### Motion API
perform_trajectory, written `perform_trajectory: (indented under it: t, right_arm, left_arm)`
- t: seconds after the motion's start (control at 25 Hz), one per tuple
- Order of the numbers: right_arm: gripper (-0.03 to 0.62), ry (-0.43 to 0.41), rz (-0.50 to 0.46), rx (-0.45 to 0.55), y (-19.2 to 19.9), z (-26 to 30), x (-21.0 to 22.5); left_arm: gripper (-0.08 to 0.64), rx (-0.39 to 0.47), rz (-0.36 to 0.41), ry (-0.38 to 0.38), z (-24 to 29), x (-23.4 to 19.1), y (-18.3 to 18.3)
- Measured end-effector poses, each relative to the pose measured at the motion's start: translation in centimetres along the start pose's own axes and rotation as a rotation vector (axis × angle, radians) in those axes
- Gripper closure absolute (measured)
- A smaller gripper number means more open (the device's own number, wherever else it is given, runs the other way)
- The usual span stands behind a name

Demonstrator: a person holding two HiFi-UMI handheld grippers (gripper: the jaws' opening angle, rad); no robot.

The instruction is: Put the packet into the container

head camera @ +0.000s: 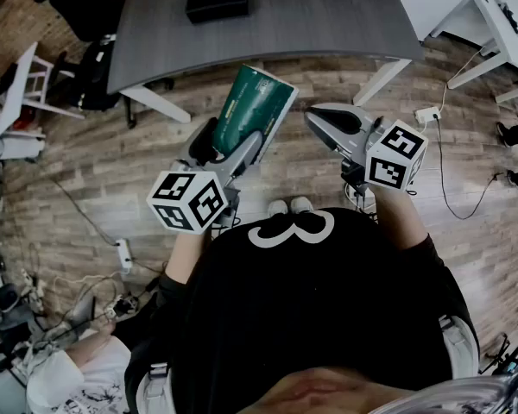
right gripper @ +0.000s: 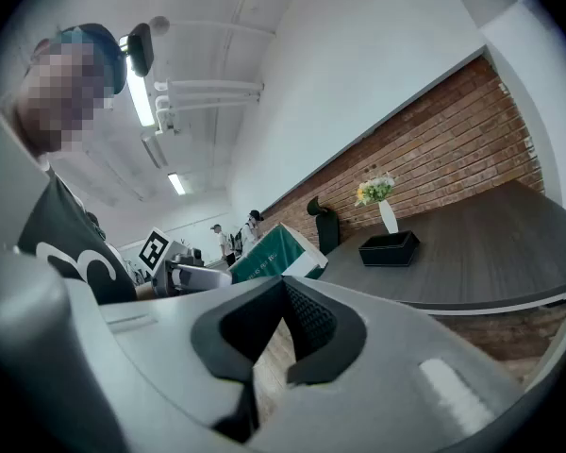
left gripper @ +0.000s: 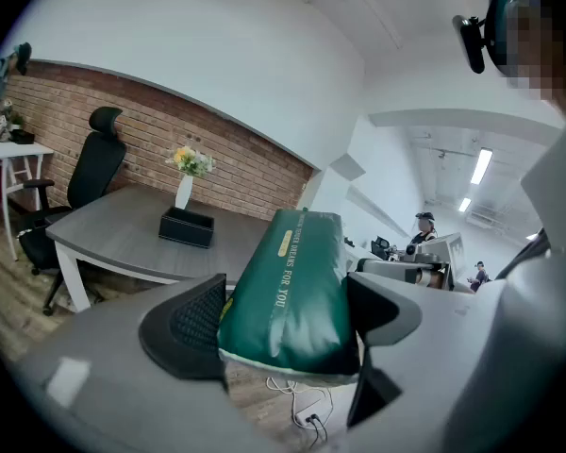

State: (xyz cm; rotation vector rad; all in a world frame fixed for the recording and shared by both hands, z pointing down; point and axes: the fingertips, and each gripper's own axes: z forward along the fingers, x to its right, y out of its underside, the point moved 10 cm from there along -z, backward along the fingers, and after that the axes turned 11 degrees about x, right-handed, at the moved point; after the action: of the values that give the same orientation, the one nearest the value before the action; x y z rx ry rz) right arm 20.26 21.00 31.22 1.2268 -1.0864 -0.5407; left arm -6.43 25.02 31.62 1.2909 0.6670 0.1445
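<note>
A dark green packet [head camera: 252, 109] with gold lettering is held up in the air, clamped between the wide-set jaws of my left gripper [head camera: 231, 151]. The left gripper view shows both pads pressing the packet's [left gripper: 288, 286] sides. The container, a black open box [head camera: 217, 0], sits on the far side of the grey table [head camera: 328, 24], well beyond both grippers. It also appears beside a vase in the left gripper view [left gripper: 187, 226] and the right gripper view [right gripper: 388, 249]. My right gripper [head camera: 316, 116] hovers to the packet's right, jaws together and empty [right gripper: 285, 287].
A white vase of flowers [left gripper: 185, 185] stands behind the box. A black office chair [left gripper: 92, 163] is at the table's left end. A power strip [head camera: 426, 114] and cables lie on the wooden floor. White tables [head camera: 501, 24] flank the room, with people in the background.
</note>
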Motion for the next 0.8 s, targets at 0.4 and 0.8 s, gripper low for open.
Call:
perform_trajectory:
  t: [0.4,0.8]
  right_arm:
    - [0.592,0.013,0.002,-0.009,0.4,1.8,-0.7]
    - [0.591,0.008,-0.003,0.037,-0.5,5.3,-2.5]
  left_arm:
    - [0.138,-0.011,-0.010,0.012,-0.7,-1.6,0.3]
    - [0.138,0.036,0.021,0.009,-3.3,-4.1,-1.9]
